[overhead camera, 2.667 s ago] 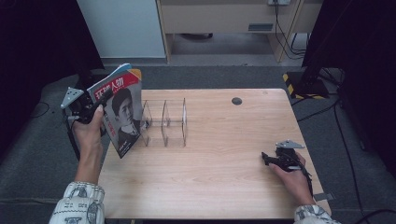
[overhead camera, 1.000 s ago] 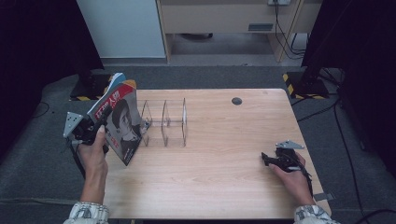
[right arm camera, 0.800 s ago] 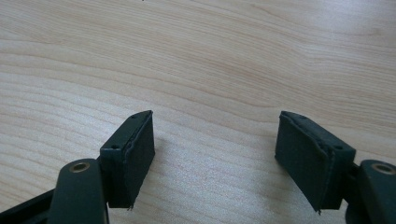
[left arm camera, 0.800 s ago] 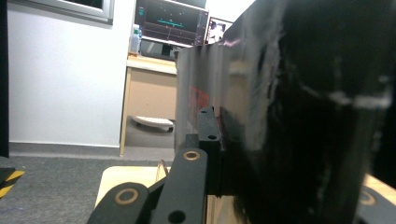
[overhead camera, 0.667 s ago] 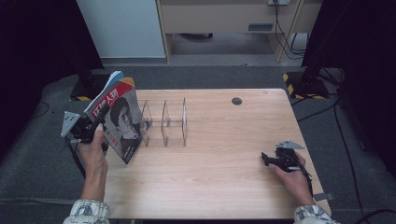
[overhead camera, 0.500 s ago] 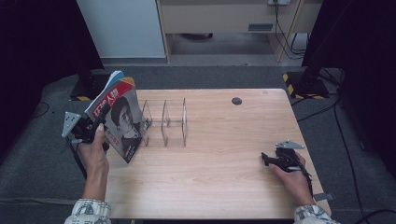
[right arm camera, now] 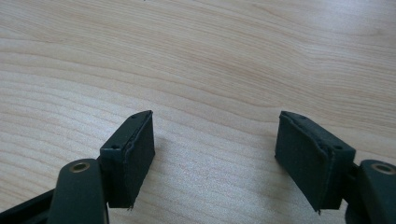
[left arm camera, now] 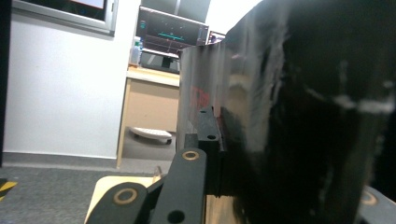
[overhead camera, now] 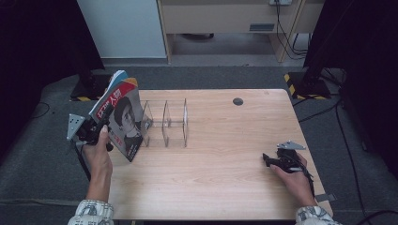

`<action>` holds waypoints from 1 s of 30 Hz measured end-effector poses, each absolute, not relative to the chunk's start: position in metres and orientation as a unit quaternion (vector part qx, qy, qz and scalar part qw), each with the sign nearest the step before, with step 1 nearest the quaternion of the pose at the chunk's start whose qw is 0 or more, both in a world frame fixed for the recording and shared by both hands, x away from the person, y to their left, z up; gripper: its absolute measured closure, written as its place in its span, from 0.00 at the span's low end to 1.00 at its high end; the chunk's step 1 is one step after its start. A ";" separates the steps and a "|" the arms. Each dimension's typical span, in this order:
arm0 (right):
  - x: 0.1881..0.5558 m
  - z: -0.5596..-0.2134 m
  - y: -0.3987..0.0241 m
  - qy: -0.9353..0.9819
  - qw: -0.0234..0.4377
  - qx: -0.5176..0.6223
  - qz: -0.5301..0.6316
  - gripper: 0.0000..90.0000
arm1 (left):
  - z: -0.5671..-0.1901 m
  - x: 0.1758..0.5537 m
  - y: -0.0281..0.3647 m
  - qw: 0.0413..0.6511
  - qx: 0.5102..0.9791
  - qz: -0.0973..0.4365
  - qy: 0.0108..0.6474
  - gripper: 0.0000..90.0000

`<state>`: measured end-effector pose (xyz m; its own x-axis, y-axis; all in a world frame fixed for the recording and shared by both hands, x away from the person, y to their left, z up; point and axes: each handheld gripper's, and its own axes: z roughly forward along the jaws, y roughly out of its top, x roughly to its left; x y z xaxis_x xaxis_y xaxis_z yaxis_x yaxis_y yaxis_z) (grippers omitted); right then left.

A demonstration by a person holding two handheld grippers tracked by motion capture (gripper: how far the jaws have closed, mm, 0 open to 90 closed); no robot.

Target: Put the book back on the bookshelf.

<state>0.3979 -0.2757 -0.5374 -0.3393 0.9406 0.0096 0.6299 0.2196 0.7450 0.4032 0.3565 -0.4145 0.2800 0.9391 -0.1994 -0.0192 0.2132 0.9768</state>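
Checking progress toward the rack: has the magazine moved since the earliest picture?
Yes. The magazine in the left claw has dropped lower and tilted, staying at the left end of the clear rack.

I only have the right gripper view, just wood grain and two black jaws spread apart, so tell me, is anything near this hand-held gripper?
Observer: No. In the high view the right hand-held gripper rests low over bare table near its right edge, holding nothing.
Operator: What is the other hand doing?
Observer: The left hand-held gripper is shut on a magazine, held tilted at the table's left edge.
Operator: Is there anywhere to put it?
Observer: A clear divider rack stands just right of the magazine, and its slots look empty.
Operator: Anything else on the table?
Observer: A small dark round spot near the far edge, well away from both hands.
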 end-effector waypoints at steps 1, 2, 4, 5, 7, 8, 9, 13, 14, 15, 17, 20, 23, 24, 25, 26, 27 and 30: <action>0.398 -0.537 -0.276 0.746 0.231 0.526 0.336 0.32 | -0.415 0.403 0.356 0.624 0.499 0.383 0.464 0.94; 0.398 -0.537 -0.276 0.746 0.231 0.526 0.336 0.32 | -0.415 0.402 0.356 0.621 0.501 0.385 0.464 0.94; 0.398 -0.537 -0.276 0.746 0.231 0.526 0.336 0.32 | -0.416 0.401 0.357 0.619 0.500 0.386 0.468 0.93; 0.398 -0.537 -0.275 0.745 0.231 0.528 0.336 0.32 | -0.416 0.401 0.357 0.618 0.499 0.386 0.469 0.93; 0.398 -0.537 -0.275 0.745 0.231 0.528 0.337 0.32 | -0.414 0.401 0.358 0.611 0.502 0.389 0.473 0.93; 0.398 -0.537 -0.275 0.745 0.231 0.527 0.336 0.32 | -0.413 0.400 0.358 0.611 0.502 0.390 0.472 0.92; 0.398 -0.537 -0.275 0.746 0.231 0.527 0.336 0.32 | -0.412 0.400 0.359 0.609 0.504 0.390 0.472 0.92; 0.397 -0.537 -0.275 0.746 0.231 0.527 0.336 0.32 | -0.409 0.400 0.359 0.600 0.510 0.390 0.477 0.92; 0.397 -0.537 -0.275 0.746 0.231 0.527 0.336 0.32 | -0.408 0.400 0.359 0.597 0.512 0.390 0.479 0.91; 0.397 -0.537 -0.275 0.746 0.231 0.527 0.336 0.32 | -0.408 0.400 0.358 0.594 0.514 0.389 0.481 0.89; 0.397 -0.537 -0.276 0.747 0.231 0.526 0.335 0.32 | -0.408 0.400 0.357 0.587 0.520 0.386 0.486 0.87; 0.397 -0.537 -0.276 0.747 0.231 0.526 0.336 0.32 | -0.409 0.401 0.355 0.579 0.530 0.377 0.492 0.84; 0.397 -0.537 -0.276 0.747 0.231 0.526 0.336 0.32 | -0.410 0.401 0.355 0.576 0.535 0.372 0.495 0.81; 0.397 -0.537 -0.276 0.747 0.231 0.526 0.336 0.32 | -0.410 0.400 0.354 0.574 0.536 0.372 0.495 0.80; 0.397 -0.537 -0.276 0.747 0.231 0.526 0.336 0.32 | -0.409 0.400 0.354 0.572 0.538 0.375 0.493 0.78; 0.397 -0.537 -0.276 0.747 0.231 0.526 0.336 0.32 | -0.409 0.400 0.353 0.569 0.541 0.377 0.491 0.76; 0.397 -0.537 -0.276 0.747 0.231 0.526 0.336 0.32 | -0.409 0.399 0.352 0.568 0.543 0.378 0.489 0.76; 0.397 -0.537 -0.276 0.746 0.231 0.526 0.336 0.31 | -0.408 0.398 0.351 0.568 0.545 0.380 0.487 0.71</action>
<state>0.3972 -0.2756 -0.5374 -0.3394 0.9406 0.0092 0.6303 0.2201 0.7445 0.3982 0.3512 -0.4075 0.2373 0.9614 -0.1395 0.0997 0.1187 0.9879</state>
